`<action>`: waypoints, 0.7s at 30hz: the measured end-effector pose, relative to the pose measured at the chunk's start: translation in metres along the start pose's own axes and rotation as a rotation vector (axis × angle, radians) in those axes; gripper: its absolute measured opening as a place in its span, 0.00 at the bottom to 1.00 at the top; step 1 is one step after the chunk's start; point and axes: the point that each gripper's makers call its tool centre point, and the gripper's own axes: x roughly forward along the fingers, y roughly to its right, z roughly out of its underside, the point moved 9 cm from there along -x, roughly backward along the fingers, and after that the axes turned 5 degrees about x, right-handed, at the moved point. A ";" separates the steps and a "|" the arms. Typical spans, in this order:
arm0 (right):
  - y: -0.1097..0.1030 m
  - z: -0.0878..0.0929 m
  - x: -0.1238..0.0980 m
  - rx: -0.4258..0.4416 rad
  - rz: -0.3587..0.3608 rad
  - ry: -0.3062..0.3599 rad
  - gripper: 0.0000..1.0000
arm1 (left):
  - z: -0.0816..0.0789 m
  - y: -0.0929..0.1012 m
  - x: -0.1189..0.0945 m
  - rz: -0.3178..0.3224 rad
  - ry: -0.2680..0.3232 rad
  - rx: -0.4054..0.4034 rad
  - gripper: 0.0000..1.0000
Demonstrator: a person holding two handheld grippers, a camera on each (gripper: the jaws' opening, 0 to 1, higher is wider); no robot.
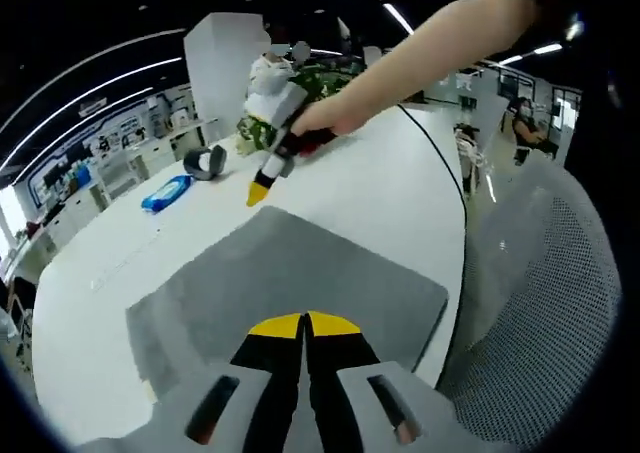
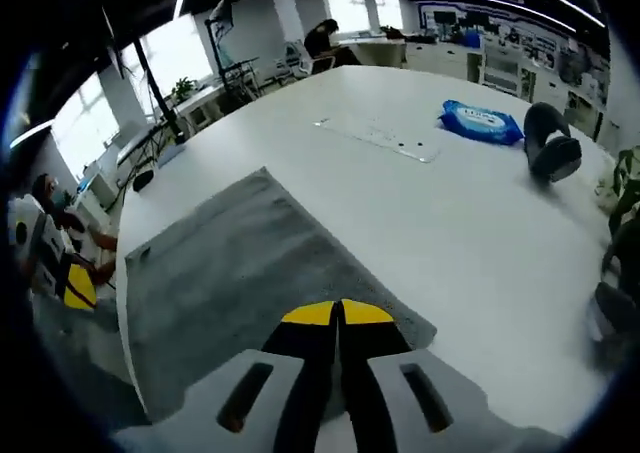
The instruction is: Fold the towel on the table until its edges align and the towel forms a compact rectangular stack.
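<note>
I see the grey towel (image 1: 290, 283) lying flat on the white tabletop (image 1: 390, 188), close to its near edge, one side running almost along that rim. My left tongs (image 1: 303, 323) are pressed together with nothing between the yellow tips, hovering over the towel's near part. My right tongs (image 2: 338, 313) are likewise closed and empty, poised above a towel corner; in the left gripper view they also appear farther up the tabletop, held by an arm (image 1: 430, 58).

No fold looks started, I judge. The main risk: with both tongs closed I cannot pinch the cloth, and pushing down with closed tips would only bunch it or drag it toward the rim, where a corner could slide off beside the mesh chair (image 1: 560, 303). Grabbing one layer unevenly would leave the edges skewed.

Room is good toward the far side: bare tabletop stretches beyond the towel. The blue wipes pack (image 2: 482, 121) and a dark roll (image 2: 548, 151) sit well apart near the far edge, with a plant (image 1: 300, 88) beyond, so folding away from the near rim seems safest
</note>
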 end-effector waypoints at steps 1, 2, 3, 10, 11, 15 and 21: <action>0.000 0.004 0.002 -0.041 0.008 -0.035 0.00 | -0.003 0.009 0.010 0.045 -0.001 0.019 0.01; -0.001 0.007 0.002 -0.065 0.006 -0.059 0.00 | -0.005 0.015 0.017 0.068 -0.003 0.032 0.01; -0.001 0.010 0.005 -0.123 0.014 -0.104 0.00 | -0.007 0.023 0.028 0.102 -0.014 0.063 0.01; -0.001 0.015 0.019 -0.298 0.070 -0.206 0.00 | -0.005 0.057 0.072 0.174 -0.129 0.181 0.01; -0.004 0.014 0.023 -0.348 0.070 -0.228 0.00 | -0.006 0.063 0.075 0.176 -0.138 0.185 0.01; -0.010 0.019 0.037 -0.527 0.065 -0.328 0.00 | 0.005 0.074 0.084 0.186 -0.221 0.247 0.01; -0.009 0.022 0.039 -0.458 0.095 -0.325 0.00 | 0.016 0.084 0.083 0.193 -0.268 0.436 0.01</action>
